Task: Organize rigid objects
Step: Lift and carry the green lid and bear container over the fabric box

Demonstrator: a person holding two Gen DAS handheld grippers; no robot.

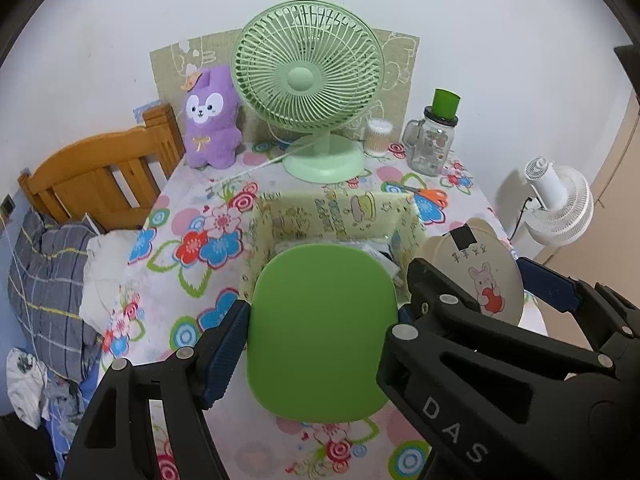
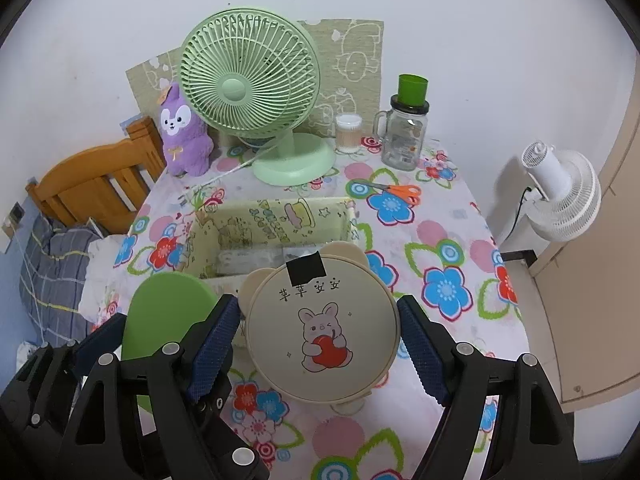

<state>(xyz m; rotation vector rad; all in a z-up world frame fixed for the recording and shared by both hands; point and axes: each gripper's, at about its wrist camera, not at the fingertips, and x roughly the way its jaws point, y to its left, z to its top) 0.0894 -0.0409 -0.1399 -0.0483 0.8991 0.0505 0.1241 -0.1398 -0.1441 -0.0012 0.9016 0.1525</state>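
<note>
Left wrist view shows the left gripper (image 1: 322,332) clamped on a green rounded plate (image 1: 322,336), its blue pads pressing the plate's two side edges so it is carried flat, face up. Just ahead of the fingertips sits the open yellow storage box (image 1: 336,216) on the flowered tablecloth (image 1: 192,248), which suggests the plate is held level for lowering into it.

From the right wrist view, the right gripper (image 2: 318,336) straddles a beige round case with a rabbit print (image 2: 320,328). The left pad touches its rim; whether the right pad presses it I cannot tell, though the case seems lifted clear of the cloth, so it is probably gripped. The box lies directly beyond these fingertips too, and the green plate shows just left of the left finger.

Further beyond the fingers, orange scissors (image 2: 400,191), a green desk fan (image 2: 256,92) and a glass jar (image 2: 404,136) stand untouched.
</note>
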